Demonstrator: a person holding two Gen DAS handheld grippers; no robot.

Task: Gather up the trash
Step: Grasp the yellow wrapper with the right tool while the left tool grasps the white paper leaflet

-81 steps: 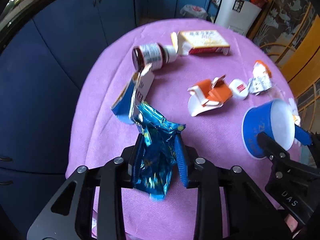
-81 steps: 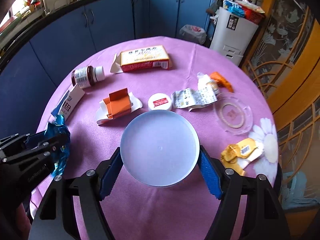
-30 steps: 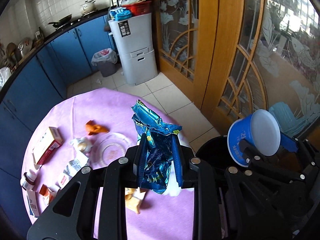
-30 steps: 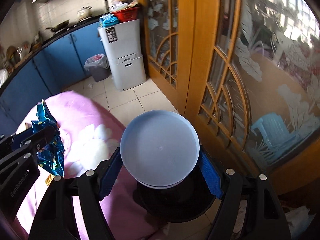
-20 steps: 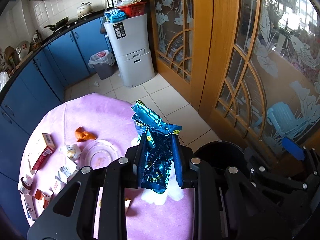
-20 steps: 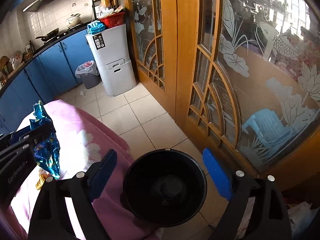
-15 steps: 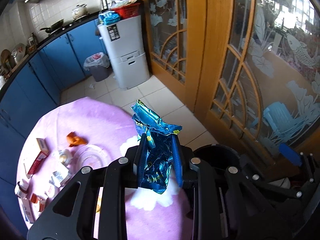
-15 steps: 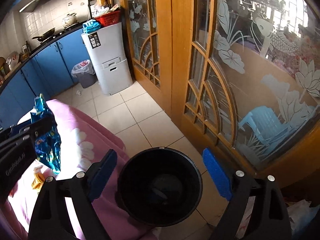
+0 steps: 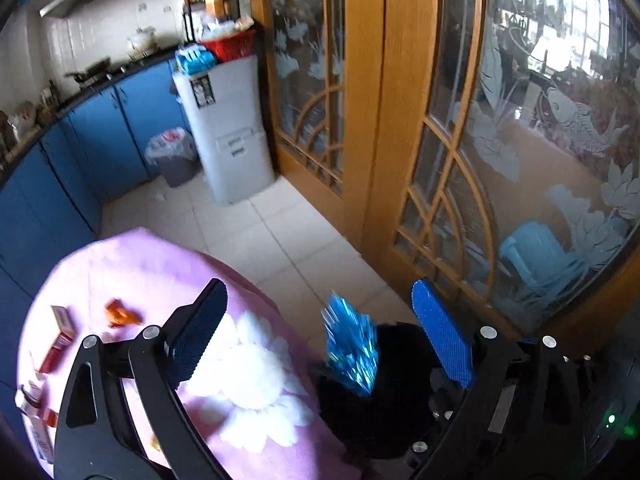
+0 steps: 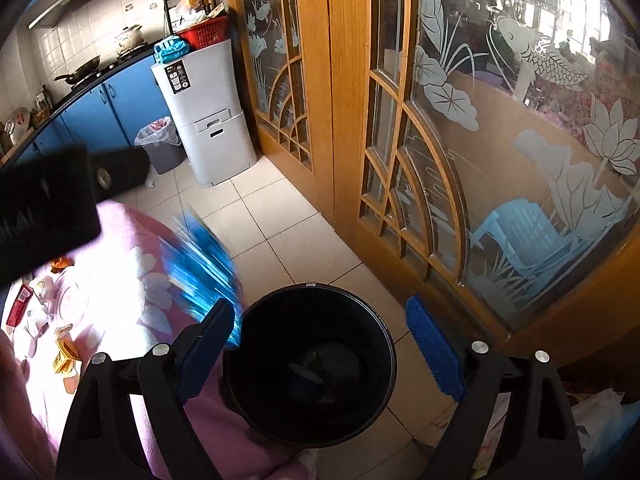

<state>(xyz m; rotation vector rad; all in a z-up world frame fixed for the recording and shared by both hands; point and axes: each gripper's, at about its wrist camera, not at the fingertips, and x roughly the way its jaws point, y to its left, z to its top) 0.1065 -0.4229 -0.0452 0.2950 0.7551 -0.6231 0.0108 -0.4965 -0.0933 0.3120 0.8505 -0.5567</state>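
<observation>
Two grippers, one blue wrapper, one black bin: wrapper loose in the air above the bin.

Left gripper (image 9: 320,340) stands with jaws spread wide, nothing between them; half a second ago it clamped the blue foil wrapper (image 9: 352,350), which now shows motion-blurred and free of both pads, just over the rim of the black bin (image 10: 310,368). Right gripper (image 10: 320,344) likewise stands spread and empty, as in the previous frame, directly above the bin mouth. Inside the bin, dim shapes lie at the bottom; what they are cannot be told. The pink flowered tablecloth (image 9: 160,280) touches the bin's left side and carries one red-and-cream box (image 9: 60,338), one orange scrap (image 9: 120,314) and several smaller pieces too blurred to count.
</observation>
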